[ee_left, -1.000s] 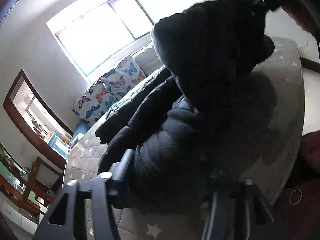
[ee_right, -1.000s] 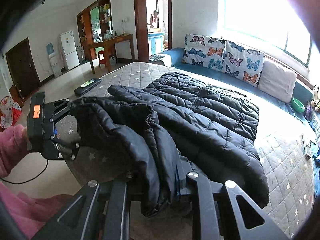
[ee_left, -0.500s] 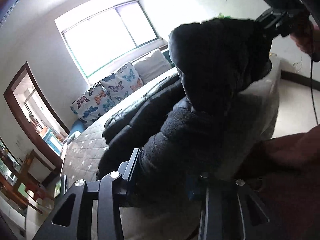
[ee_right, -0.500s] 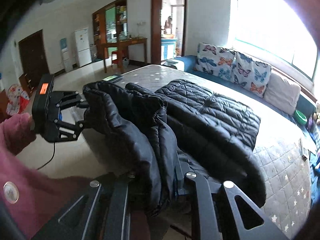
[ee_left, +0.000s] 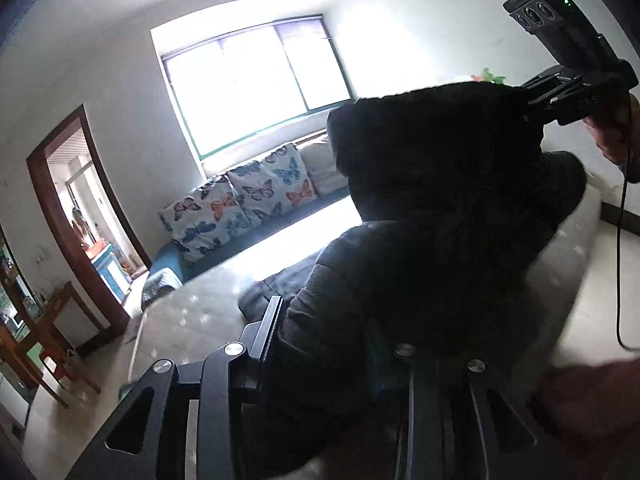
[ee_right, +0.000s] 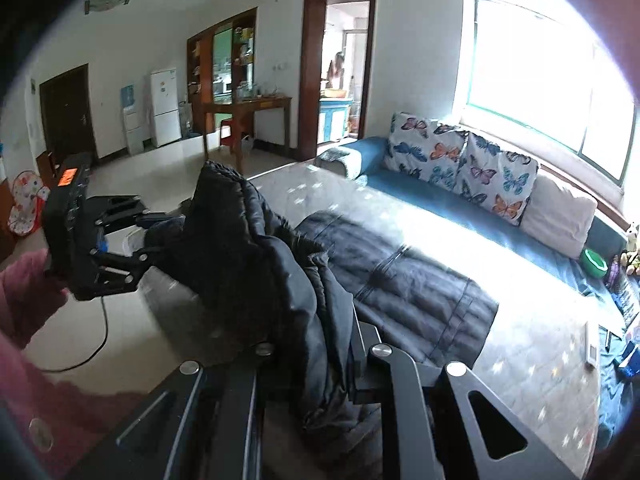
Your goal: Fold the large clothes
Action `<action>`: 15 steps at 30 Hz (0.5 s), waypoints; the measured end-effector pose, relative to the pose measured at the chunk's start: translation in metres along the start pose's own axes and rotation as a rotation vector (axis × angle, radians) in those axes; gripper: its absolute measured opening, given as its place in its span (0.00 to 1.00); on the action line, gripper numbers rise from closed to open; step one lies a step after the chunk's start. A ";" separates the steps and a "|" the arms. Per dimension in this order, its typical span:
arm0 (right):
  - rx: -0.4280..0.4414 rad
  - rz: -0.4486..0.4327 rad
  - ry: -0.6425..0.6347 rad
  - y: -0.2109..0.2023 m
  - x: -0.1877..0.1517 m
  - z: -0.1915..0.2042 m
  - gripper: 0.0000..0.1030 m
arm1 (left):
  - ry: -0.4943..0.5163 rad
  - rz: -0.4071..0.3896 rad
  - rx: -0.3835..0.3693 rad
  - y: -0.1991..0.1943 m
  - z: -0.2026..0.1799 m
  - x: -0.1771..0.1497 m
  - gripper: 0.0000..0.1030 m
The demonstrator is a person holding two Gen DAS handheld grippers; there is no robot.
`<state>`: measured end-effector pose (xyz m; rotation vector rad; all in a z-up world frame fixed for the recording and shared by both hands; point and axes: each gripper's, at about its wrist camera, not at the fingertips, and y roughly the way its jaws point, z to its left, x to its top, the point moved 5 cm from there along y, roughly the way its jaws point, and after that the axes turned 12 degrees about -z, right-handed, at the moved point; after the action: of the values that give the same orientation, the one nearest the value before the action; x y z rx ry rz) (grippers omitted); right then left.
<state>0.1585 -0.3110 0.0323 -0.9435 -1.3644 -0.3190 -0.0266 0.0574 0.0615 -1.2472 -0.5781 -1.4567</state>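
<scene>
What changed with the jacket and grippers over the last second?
Both grippers lifted the near edge of the black puffer jacket higher; its far half now lies flatter on the mattress. The left gripper jaws are closing on it; the right gripper stays clamped. Butterfly cushions unchanged.

White walls, a pale tiled floor (ee_right: 168, 176) and a wide window (ee_right: 548, 92) pouring in glare. Beneath it a blue sofa (ee_right: 424, 192) with butterfly cushions (ee_right: 460, 156); beyond — a wood-framed doorway (ee_right: 340, 64), wooden table (ee_right: 248, 108), white fridge (ee_right: 165, 108), dark door (ee_right: 66, 112).
</scene>
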 end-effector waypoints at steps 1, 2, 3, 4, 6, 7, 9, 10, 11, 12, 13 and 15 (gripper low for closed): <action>-0.005 0.001 0.003 0.014 0.010 -0.013 0.17 | -0.003 0.002 0.011 0.015 0.008 0.007 0.35; -0.018 -0.003 0.002 0.025 0.018 -0.023 0.17 | -0.014 0.001 0.018 0.031 0.016 0.014 0.35; -0.024 -0.004 0.008 0.030 0.021 -0.029 0.17 | -0.022 0.009 0.026 0.046 0.024 0.020 0.35; -0.030 0.001 0.019 0.041 0.026 -0.039 0.17 | -0.029 0.023 0.036 0.063 0.030 0.025 0.35; -0.058 0.011 0.046 0.073 0.040 -0.068 0.17 | -0.054 0.051 0.042 0.100 0.043 0.036 0.34; -0.065 0.018 0.063 0.081 0.039 -0.075 0.17 | -0.060 0.067 0.052 0.122 0.048 0.040 0.34; -0.087 0.034 0.102 0.110 0.045 -0.098 0.17 | -0.082 0.110 0.057 0.157 0.061 0.043 0.34; -0.105 0.045 0.124 0.133 0.047 -0.115 0.17 | -0.101 0.144 0.059 0.183 0.068 0.041 0.34; -0.117 0.059 0.146 0.145 0.045 -0.123 0.17 | -0.112 0.164 0.059 0.197 0.072 0.040 0.34; -0.129 0.071 0.169 0.157 0.043 -0.132 0.17 | -0.135 0.193 0.056 0.217 0.079 0.040 0.34; -0.140 0.088 0.213 0.179 0.039 -0.148 0.17 | -0.159 0.225 0.051 0.236 0.083 0.036 0.34; -0.154 0.123 0.266 0.200 0.028 -0.162 0.17 | -0.191 0.273 0.038 0.261 0.083 0.029 0.34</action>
<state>0.4139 -0.2977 -0.0063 -1.0671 -1.0456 -0.4436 0.2481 0.0385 0.0456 -1.3861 -0.5362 -1.1036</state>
